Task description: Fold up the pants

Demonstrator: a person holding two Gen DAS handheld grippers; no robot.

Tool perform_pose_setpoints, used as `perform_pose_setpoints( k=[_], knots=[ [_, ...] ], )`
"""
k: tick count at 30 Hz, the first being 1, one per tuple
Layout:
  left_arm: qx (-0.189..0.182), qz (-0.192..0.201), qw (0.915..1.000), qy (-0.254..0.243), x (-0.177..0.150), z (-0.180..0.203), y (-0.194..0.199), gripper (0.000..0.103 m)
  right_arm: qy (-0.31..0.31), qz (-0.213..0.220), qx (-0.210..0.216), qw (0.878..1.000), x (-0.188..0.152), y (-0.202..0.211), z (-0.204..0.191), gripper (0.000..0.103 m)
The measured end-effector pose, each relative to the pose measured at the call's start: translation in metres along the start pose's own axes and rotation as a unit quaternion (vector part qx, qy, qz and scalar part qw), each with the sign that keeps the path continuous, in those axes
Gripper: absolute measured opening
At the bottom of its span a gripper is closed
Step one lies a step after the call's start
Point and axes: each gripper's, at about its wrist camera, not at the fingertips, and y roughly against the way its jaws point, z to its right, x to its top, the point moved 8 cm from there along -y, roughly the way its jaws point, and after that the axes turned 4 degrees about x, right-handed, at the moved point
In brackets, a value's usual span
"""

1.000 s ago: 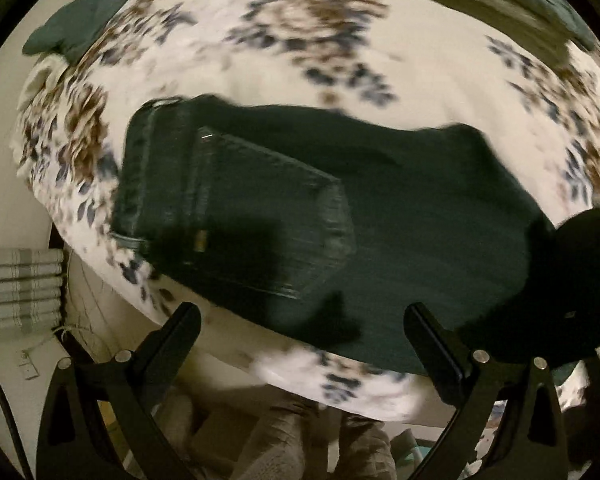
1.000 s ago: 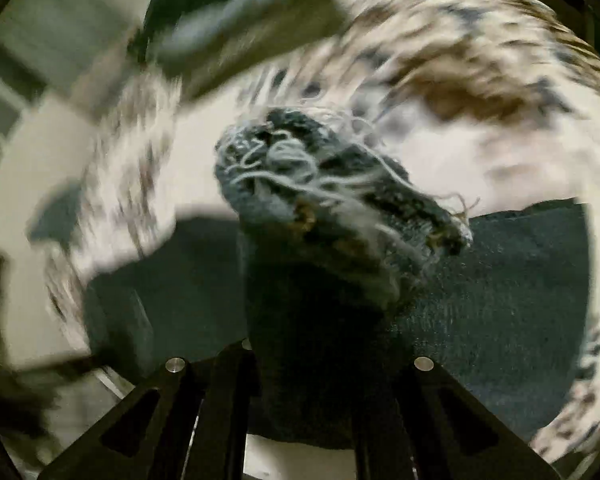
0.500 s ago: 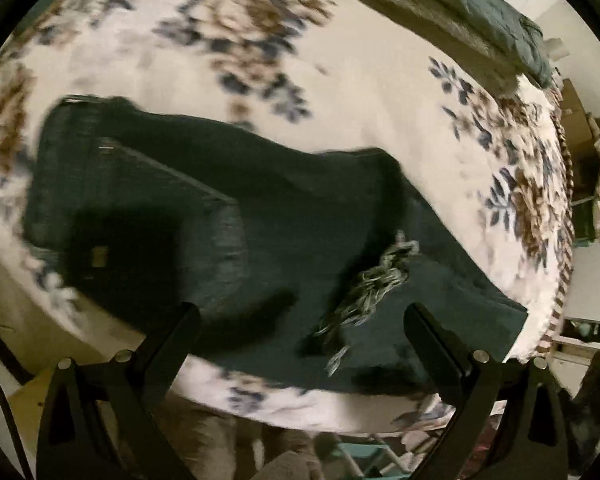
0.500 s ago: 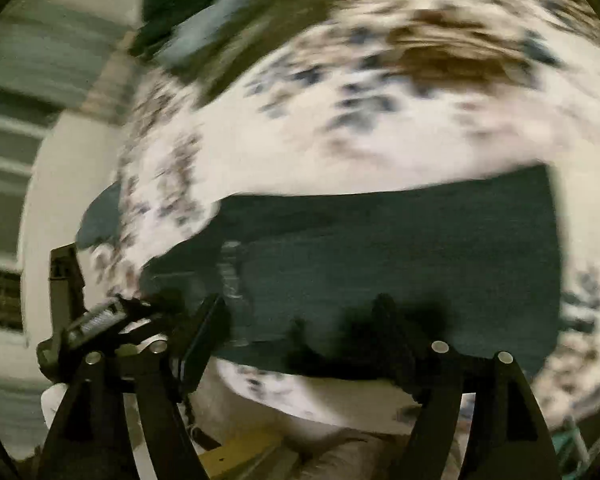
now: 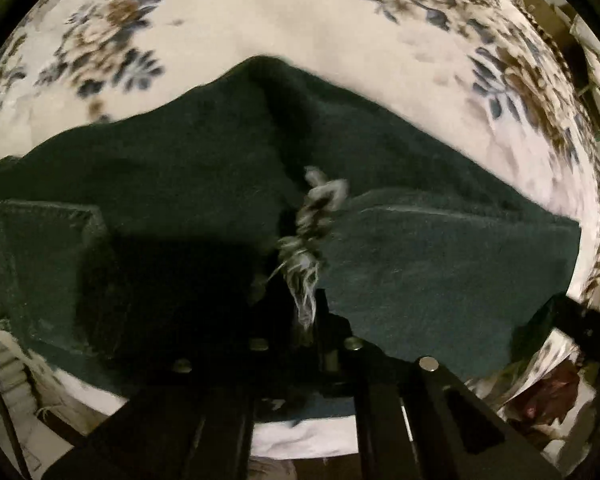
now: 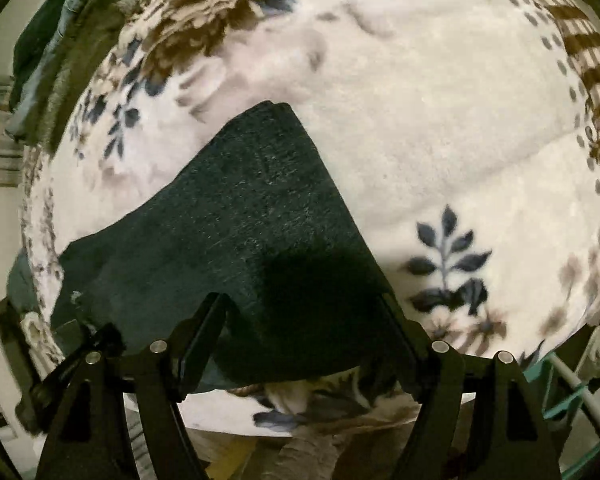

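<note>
Our left gripper (image 5: 300,320) is clamped on the frayed hem (image 5: 314,216) of the pants (image 5: 440,272); our right gripper (image 6: 304,332) hangs apart over them on the blanket (image 6: 440,128).

Left hand-held gripper (image 5: 300,320), right hand-held gripper (image 6: 304,344), black angular fingers, silver screws

Left wrist view: set low and close above the dark green denim pants (image 5: 204,184), facing forward along the left gripper (image 5: 300,320) across the cream floral fleece blanket (image 5: 300,12). Right wrist view: also close, looking along the right gripper (image 6: 304,340) over the folded end of the pants (image 6: 252,216) toward the blanket (image 6: 440,120). Shared by both: the pants and the blanket around them.
</note>
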Motion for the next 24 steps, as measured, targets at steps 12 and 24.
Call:
perform_pose_setpoints(
  k=[12,24],
  knots=[
    [-0.063,0.048,0.9833,0.164,-0.016,-0.092,0.037,0.093,0.083,-0.017,-0.096,0.992,-0.014,-0.006,-0.047,0.078],
    [-0.177,0.139,0.8154,0.533,-0.079,-0.274,0.01,0.102,0.148,-0.075,-0.049,0.985,-0.044,-0.058,-0.177,0.078]
  ],
)
